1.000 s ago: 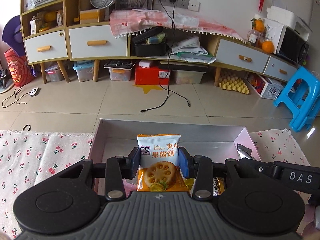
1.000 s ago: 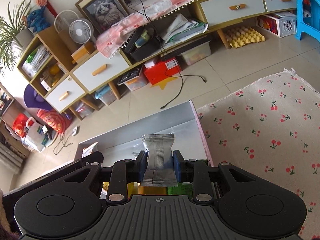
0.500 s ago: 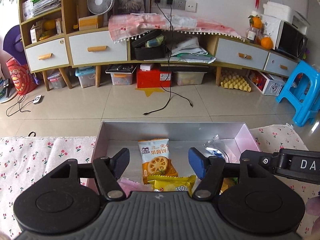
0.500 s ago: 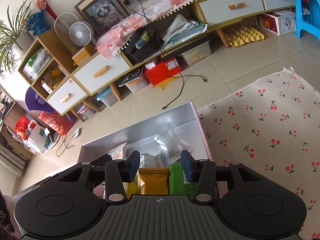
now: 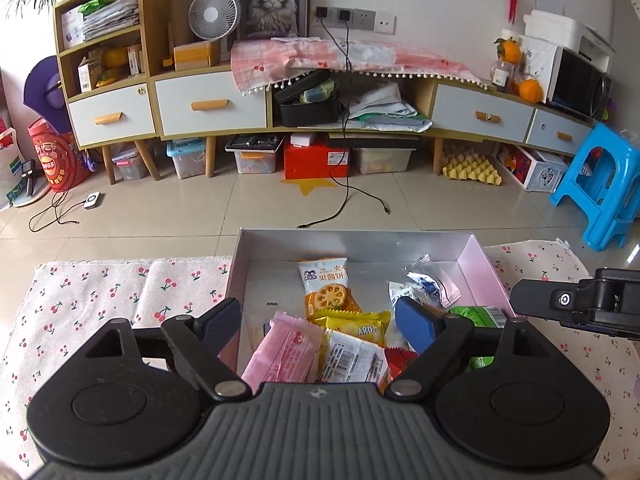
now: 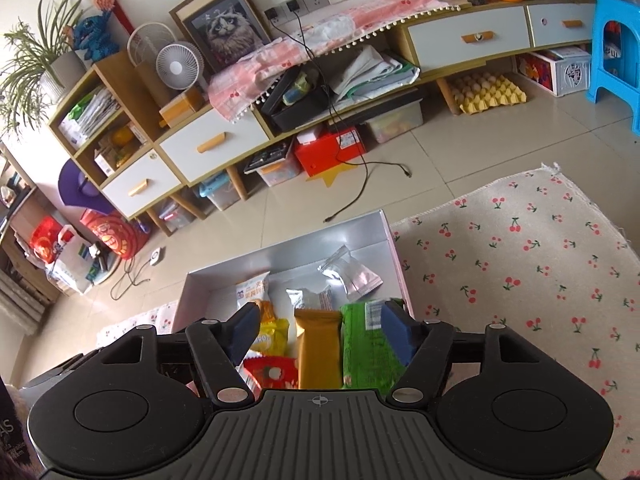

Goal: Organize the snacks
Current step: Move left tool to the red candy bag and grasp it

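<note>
A silver open box [image 5: 352, 244] sits on the cherry-print cloth and holds several snack packets. The orange jam biscuit packet [image 5: 326, 288] lies flat inside, beside a silver-blue packet [image 5: 424, 284], a yellow packet [image 5: 356, 322] and a pink packet [image 5: 284, 350]. My left gripper [image 5: 320, 320] is open and empty above the box's near side. In the right wrist view the box [image 6: 288, 252] holds the silver packet [image 6: 352, 272], an orange packet [image 6: 318, 344] and a green packet [image 6: 368, 340]. My right gripper [image 6: 320, 328] is open and empty above them.
The cherry-print cloth [image 6: 520, 260] spreads on both sides of the box. Beyond it lie tiled floor with a black cable [image 5: 352, 204], a long cabinet [image 5: 208, 108] with drawers, and a blue stool [image 5: 604, 188] at the right.
Both grippers opened and let go: the biscuit packet from the left and the silver packet from the right now lie in the box. Both grippers pulled back and up.
</note>
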A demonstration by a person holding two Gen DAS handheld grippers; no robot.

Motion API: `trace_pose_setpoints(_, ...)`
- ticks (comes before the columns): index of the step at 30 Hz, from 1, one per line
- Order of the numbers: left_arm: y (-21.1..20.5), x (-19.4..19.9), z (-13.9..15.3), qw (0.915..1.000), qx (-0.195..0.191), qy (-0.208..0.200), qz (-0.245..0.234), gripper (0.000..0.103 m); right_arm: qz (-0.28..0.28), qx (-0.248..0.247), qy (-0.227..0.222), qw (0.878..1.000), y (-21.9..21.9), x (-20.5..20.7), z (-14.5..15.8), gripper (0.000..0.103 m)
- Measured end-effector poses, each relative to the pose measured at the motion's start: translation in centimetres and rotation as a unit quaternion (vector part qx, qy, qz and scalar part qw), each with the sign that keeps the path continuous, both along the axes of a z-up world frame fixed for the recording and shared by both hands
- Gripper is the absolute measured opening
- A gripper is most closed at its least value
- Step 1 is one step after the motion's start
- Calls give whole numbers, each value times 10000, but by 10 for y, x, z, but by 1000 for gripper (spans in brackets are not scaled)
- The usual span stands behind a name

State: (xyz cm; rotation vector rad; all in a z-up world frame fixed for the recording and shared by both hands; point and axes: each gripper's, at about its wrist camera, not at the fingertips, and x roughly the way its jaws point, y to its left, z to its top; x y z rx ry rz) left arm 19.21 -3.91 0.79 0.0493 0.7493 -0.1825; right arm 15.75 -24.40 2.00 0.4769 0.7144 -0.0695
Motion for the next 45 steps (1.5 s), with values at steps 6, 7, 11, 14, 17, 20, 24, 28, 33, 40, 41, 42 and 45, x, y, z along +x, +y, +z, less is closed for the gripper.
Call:
trace_pose_setpoints(6,5,-19,2,10000,55,77,-18,90,56,-71,128,9999,4,-21,4,75)
trace_pose_setpoints(7,5,-21,2,9999,55,99,-4,91,62,-70,143,9999,5,-25,4,77)
trace_pose_setpoints(11,8,-28,0,9995,129,261,145,95,146,-113,259,9995,10,-36,2,80)
trace_pose_setpoints(14,12,-33,-2,9988,75,410,243,96,210,-159,352,9990,14,-44,0,81)
trace_pose_setpoints(17,17,-39,-4,9981,-10,502,356,99,242,-211,427,9986,17,-51,-4,83)
trace_pose_setpoints(20,23,-47,-9,9974,-77,495,517,102,268,-305,490,9980,20,-55,-9,83)
trace_pose_setpoints(24,29,-56,-19,9961,-118,545,686,102,289,-301,595,9974,21,-60,-24,83)
trace_pose_setpoints(28,30,-62,-27,9944,-210,617,835,102,172,-257,923,9953,20,-61,-44,83)
trace_pose_setpoints(33,32,-64,-36,9916,-558,675,951,100,-110,-116,1270,9918,21,-53,-63,83)
trace_pose_setpoints(40,32,-58,-51,9783,-1404,973,1173,79,-230,-158,1437,9892,28,-43,-71,84)
trace_pose_setpoints(41,32,-57,-53,9760,-1506,996,1215,77,-232,-183,1439,9891,28,-42,-72,83)
trace_pose_setpoints(42,33,-56,-54,9745,-1574,1011,1236,75,-226,-188,1443,9891,28,-41,-73,83)
trace_pose_setpoints(45,31,-55,-58,9733,-1618,1057,1237,66,-213,-117,1462,9890,24,-39,-74,84)
